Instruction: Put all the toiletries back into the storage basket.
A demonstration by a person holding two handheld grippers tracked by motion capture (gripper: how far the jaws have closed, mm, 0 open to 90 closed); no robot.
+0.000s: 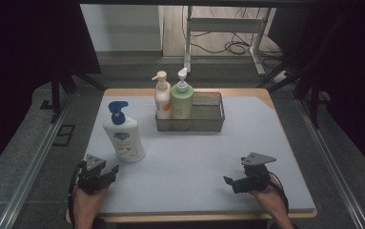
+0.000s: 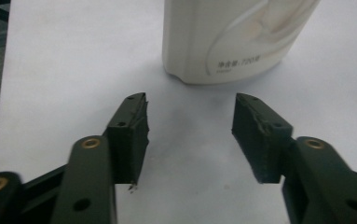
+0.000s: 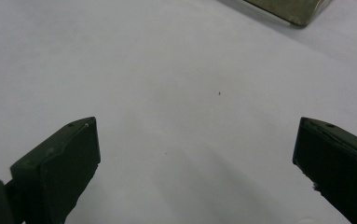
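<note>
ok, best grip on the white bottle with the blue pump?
Probably the body of the white bottle, from the near side with the left gripper. It stands upright just ahead of the open jaws; the blue pump looks too irregular.

My high view sits above the near edge of the table [image 1: 194, 157] and looks forward and down, taking in the whole top from a fair way off, with the floor beyond. My left gripper view rides low on the left claw [image 2: 190, 126], facing close along the surface at the base of the white pump bottle [image 2: 232, 37], which the high view also shows at the left [image 1: 123, 136]. My right gripper view looks along the right claw [image 3: 197, 163] over bare tabletop, catching a corner of the clear bin [image 3: 292, 9] that stands mid-table in the high view [image 1: 208, 121].
</note>
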